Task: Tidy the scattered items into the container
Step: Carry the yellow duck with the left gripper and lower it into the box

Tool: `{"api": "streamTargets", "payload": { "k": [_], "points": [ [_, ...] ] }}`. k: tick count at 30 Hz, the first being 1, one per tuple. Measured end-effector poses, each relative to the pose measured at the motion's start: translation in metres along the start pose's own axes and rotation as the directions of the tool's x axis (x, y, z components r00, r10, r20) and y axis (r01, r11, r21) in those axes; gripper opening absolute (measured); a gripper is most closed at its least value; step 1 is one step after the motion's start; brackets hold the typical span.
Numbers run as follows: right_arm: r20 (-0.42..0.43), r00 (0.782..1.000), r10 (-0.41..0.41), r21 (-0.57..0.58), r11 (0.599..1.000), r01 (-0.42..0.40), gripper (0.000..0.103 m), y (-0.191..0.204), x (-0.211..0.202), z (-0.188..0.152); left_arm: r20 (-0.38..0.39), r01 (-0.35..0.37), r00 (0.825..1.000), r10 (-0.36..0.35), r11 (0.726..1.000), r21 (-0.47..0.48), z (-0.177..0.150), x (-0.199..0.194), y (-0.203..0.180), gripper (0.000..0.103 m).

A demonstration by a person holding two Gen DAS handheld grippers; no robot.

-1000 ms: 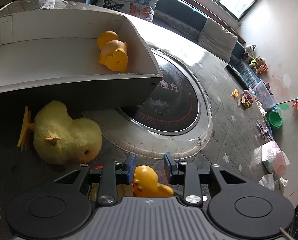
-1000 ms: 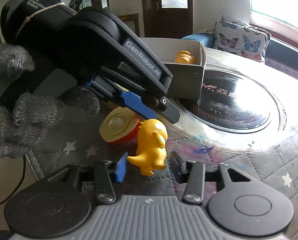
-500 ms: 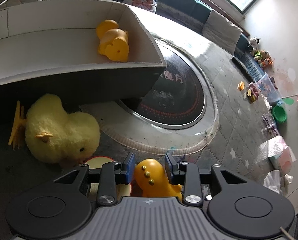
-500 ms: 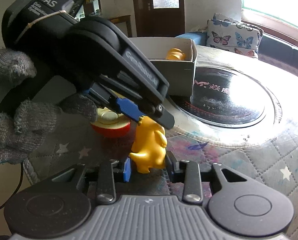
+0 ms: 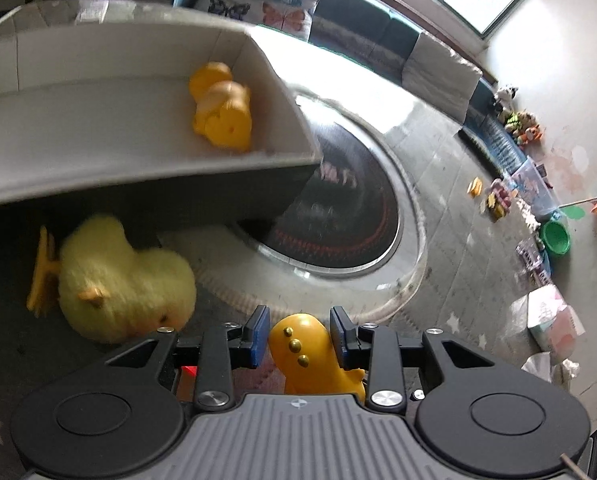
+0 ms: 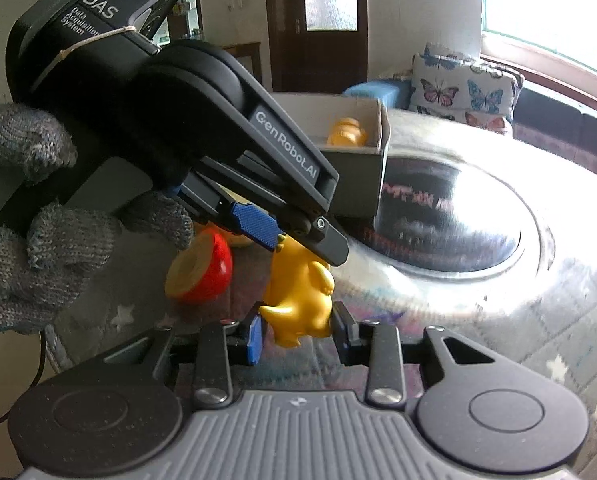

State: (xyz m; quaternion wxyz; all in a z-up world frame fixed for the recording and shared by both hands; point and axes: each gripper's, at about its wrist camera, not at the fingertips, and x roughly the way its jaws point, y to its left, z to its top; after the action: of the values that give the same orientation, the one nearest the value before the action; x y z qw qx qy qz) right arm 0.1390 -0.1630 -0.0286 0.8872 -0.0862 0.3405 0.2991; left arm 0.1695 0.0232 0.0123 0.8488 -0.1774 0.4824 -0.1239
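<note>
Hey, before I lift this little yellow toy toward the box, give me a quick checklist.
1. Pads of right hand-held gripper on yellow toy: ok.
2. Is left hand-held gripper clear of it: not ok, jaws closing with the yellow toy between them.
3. Room in box: ok, only one orange toy inside.
4. Yellow toy lifted clear: cannot tell.
5. Both plush chick and red piece boxed: not ok, outside.
</note>
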Motion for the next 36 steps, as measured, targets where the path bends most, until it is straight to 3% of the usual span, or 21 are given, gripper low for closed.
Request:
{"api": "streamTargets", "payload": {
  "k": [9,17,26,36],
  "points": [
    [0.093,0.996,0.001,-0.067,0.998,0.005,0.034,0.007,0.001,0.048,0.131,-0.011,0.991,0.009,1.0,0.017,0.039,-0.036,0.002,0.035],
    [0.128,0.991,0.037,-0.111,0.994,-0.022,0.034,0.008,0.031,0.098,0.201,-0.038,0.979,0.039,0.999,-0.009,0.083,-0.047,0.023,0.036],
    [0.064,0.995,0.074,-0.127,0.99,-0.065,0.033,0.002,0.089,0.134,0.177,-0.046,0.982,0.058,0.996,-0.074,0.125,-0.021,0.064,0.036],
    [-0.043,0.994,0.102,-0.101,0.989,-0.105,0.034,-0.009,0.138,0.131,0.086,-0.035,0.995,0.049,0.988,-0.15,0.137,0.023,0.101,0.036]
  ]
}}
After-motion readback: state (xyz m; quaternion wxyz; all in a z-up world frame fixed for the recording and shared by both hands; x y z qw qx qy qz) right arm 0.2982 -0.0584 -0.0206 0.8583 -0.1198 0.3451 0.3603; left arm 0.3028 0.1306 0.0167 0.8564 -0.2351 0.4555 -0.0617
